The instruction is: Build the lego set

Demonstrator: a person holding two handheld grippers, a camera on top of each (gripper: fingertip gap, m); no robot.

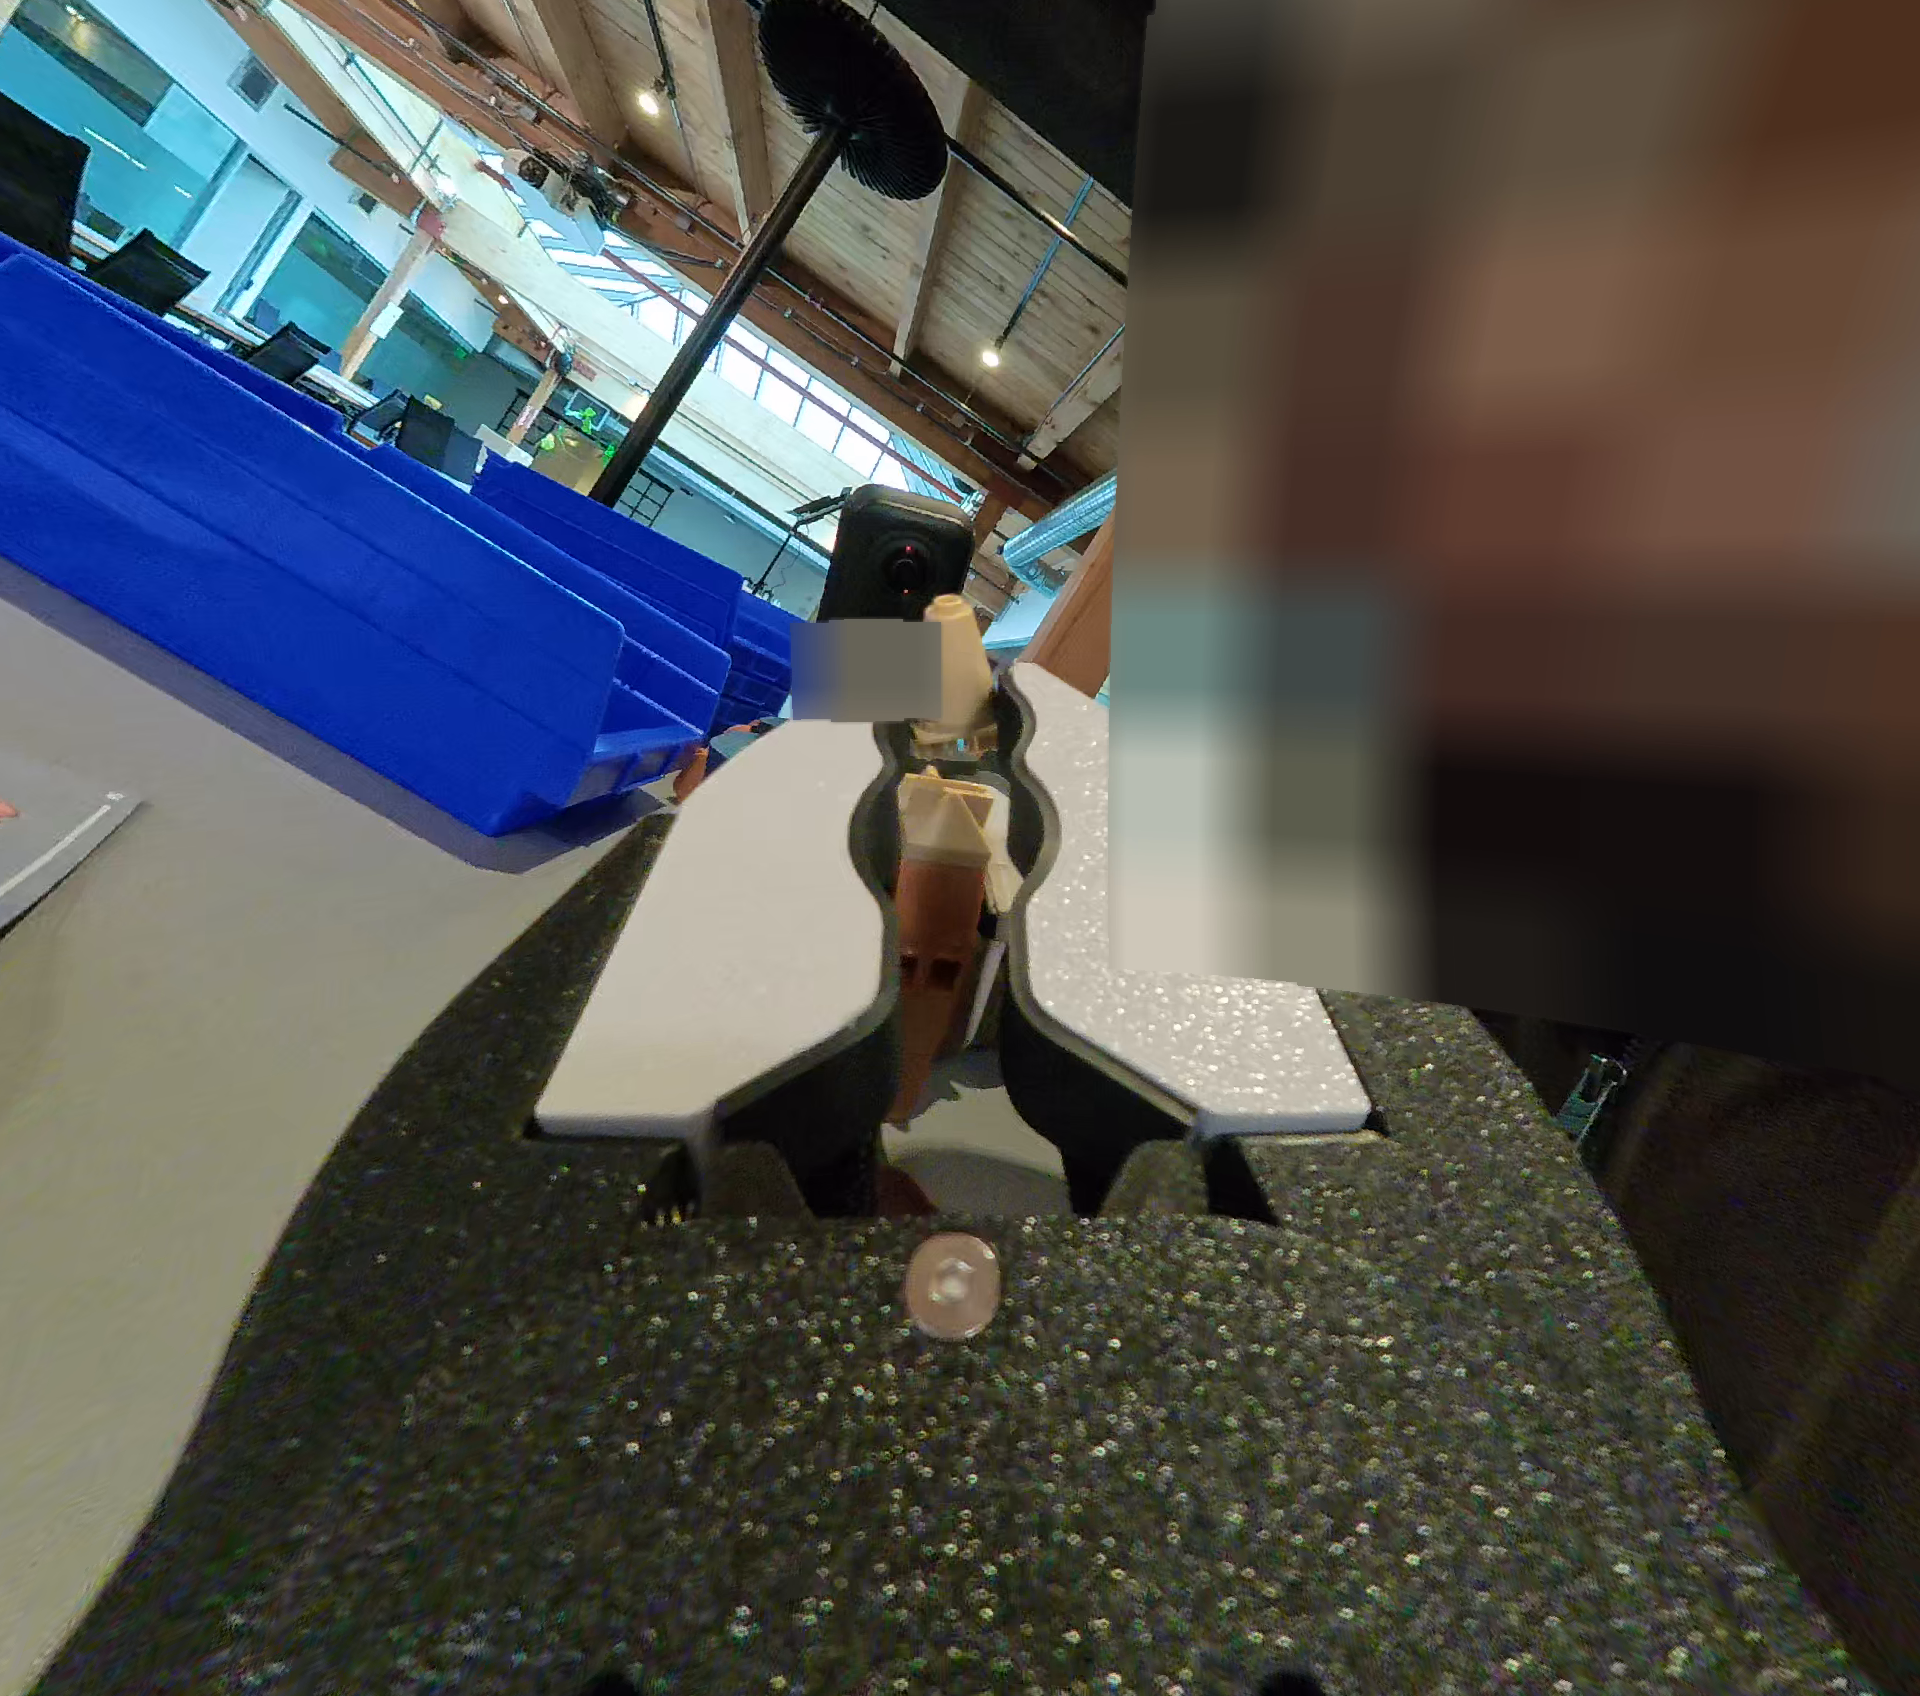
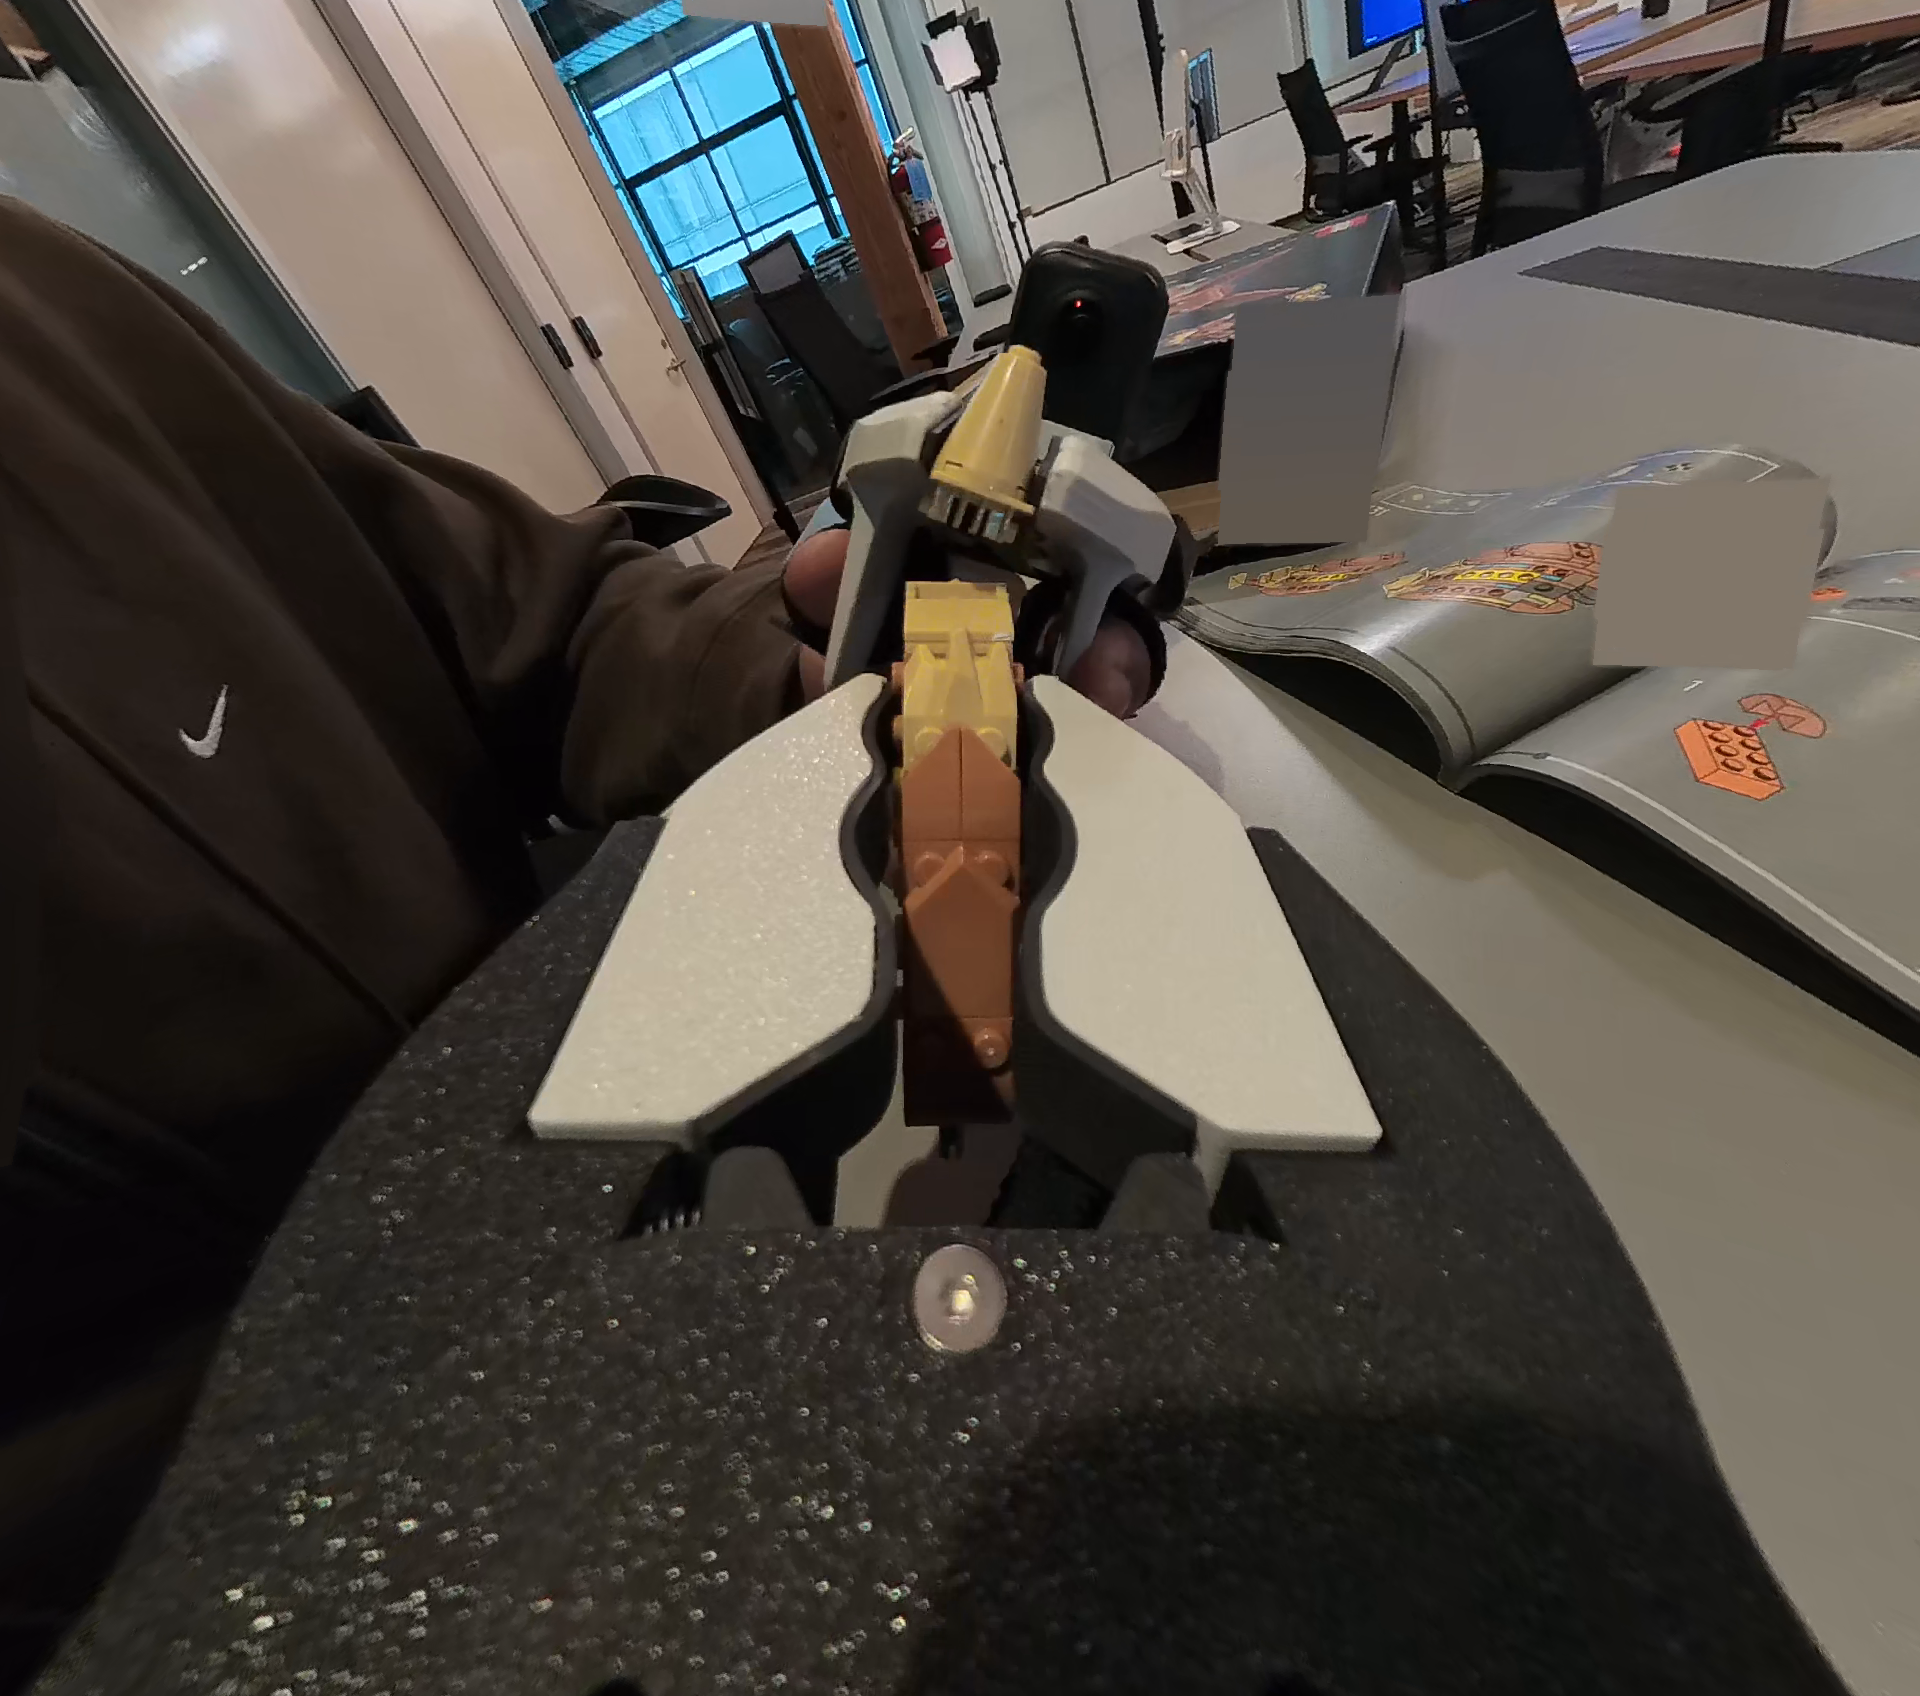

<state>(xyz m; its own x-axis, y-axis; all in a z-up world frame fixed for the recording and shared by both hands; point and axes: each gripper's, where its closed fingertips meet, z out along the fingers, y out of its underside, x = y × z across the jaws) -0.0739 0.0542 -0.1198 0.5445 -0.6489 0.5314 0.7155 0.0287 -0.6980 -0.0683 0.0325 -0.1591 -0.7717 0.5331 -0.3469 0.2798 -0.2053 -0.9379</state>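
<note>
My right gripper (image 2: 956,701) is shut on a brown-and-tan lego assembly (image 2: 956,825), whose tan end sticks out past the fingertips. My left gripper (image 1: 951,701) is shut on a tan cone piece (image 1: 958,659) at its fingertips. In the right wrist view the left gripper (image 2: 987,503) shows just beyond the assembly, with the cone (image 2: 992,420) and a small plate under it close above the tan end. In the left wrist view the assembly (image 1: 940,877) shows in the gap between my fingers. I cannot tell whether cone and assembly touch.
Blue bins (image 1: 312,586) stand along the grey table (image 2: 1558,316). A black camera (image 2: 1091,316) stands behind the grippers. An open instruction booklet (image 2: 1558,711) lies to the right, with a lego box (image 2: 1278,285) behind it. A brown sleeve (image 2: 312,607) fills the left. About 4 cm separates my left fingertips from my right.
</note>
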